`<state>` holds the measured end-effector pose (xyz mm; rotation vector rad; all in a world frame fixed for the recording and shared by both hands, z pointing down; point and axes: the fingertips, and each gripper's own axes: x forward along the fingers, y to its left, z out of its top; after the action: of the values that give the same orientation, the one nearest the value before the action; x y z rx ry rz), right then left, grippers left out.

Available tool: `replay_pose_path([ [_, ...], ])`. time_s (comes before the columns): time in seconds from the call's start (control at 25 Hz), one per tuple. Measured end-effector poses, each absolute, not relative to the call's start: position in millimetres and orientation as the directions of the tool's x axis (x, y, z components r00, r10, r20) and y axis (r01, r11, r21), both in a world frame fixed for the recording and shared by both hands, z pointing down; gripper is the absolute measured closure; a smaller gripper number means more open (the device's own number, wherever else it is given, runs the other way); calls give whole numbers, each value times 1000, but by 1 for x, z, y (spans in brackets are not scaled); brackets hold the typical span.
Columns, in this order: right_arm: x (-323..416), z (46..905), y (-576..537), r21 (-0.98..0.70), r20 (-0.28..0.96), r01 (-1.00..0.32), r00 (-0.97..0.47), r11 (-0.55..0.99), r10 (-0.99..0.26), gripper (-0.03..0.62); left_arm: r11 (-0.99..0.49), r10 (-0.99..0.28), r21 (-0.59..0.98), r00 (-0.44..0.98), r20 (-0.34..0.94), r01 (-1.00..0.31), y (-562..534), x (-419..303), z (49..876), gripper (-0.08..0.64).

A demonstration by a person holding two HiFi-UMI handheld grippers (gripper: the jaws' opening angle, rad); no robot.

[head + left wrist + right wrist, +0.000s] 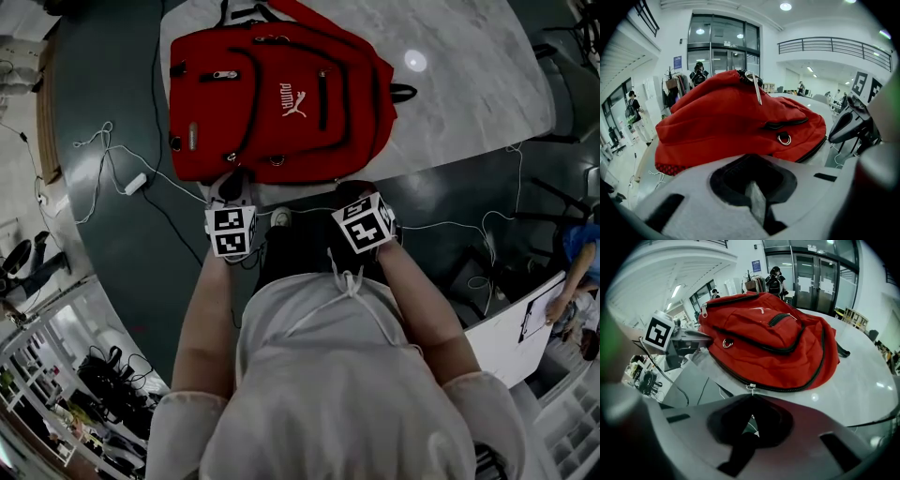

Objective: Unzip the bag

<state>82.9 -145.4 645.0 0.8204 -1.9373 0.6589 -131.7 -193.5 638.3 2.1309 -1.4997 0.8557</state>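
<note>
Pressing close together, the jaws of the left gripper [757, 190] leave only a thin seam in the left gripper view, and nothing sits between them. The jaws of the right gripper [750, 420] are also drawn narrow, with a small sliver of gap and nothing clamped in it. A small pale zipper pull [750, 387] hangs at 12 o'clock just past the right jaws, on the black zipper track that runs round the bag's near edge.

From the head view, the left gripper [234, 186] meets the near edge of a red backpack [281, 94] at about 7 o'clock on the bag, and the right gripper [354, 190] meets it at about 5 o'clock. Each gripper carries a white marker cube, the left cube [232, 231] and the right cube [365, 223], with the person's bare forearms [211, 309] running back toward 6 o'clock into a white hooded top.

The backpack lies flat, front side up, on a pale marbled table [469, 84], straps toward 12 o'clock. A white leaping-cat logo [293, 101] marks its centre, and all its black zippers look closed. A metal D-ring [783, 138] hangs on the front pocket.

White cables [112, 159] trail across the dark floor at 9 o'clock. Beyond the bag, a person in black [698, 72] stands by tall glass doors.
</note>
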Motion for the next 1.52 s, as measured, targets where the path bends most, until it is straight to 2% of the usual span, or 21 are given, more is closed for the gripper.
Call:
replay_pose_path([
  [0.52,143,648,-166,-35,905,-773,-294,633,-309,565,-302,-702,-40,194,685,-952,-195,-133,641,534],
  [1.2,165,649,-188,-32,904,-808,-274,588,-327,561,-271,-722,-63,160,673,-961,-195,-132,640,534],
  [1.24,165,649,-189,-38,902,-813,-279,581,-331,557,-270,-723,-55,164,672,-961,-195,-132,640,534],
  [1.32,165,647,-190,-56,892,-830,-291,555,-345,508,-257,-717,-18,178,675,-966,-195,-132,640,534],
  [1.52,160,628,-195,-67,853,-855,-317,514,-414,500,-187,-704,78,190,684,-979,-190,-133,635,534],
])
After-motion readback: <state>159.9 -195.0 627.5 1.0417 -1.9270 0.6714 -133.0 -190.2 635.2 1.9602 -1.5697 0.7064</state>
